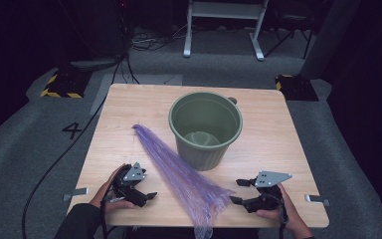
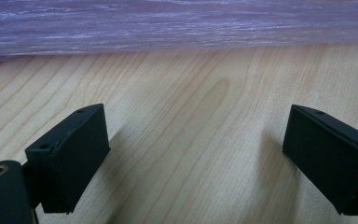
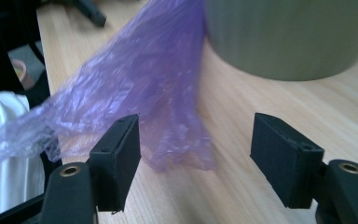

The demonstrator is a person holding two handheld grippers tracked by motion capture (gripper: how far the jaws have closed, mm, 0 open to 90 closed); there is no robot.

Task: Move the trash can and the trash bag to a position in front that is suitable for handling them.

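A: Legible writing?
B: A "4" (image 1: pixel 71 130) on the floor.
A: Purple plastic bag (image 1: pixel 179 169)?
B: Flat on the counter (image 1: pixel 124 104), between both tools, beside the green bucket (image 1: pixel 205 129).
A: Tools?
B: Left tool (image 1: pixel 149 196) and right tool (image 1: pixel 235 191) gape wide, empty.

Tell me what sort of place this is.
Probably a recording lab or studio: a light wooden table on grey carpet, black-and-yellow striped stand bases, loose black floor cables, and a dark surround.
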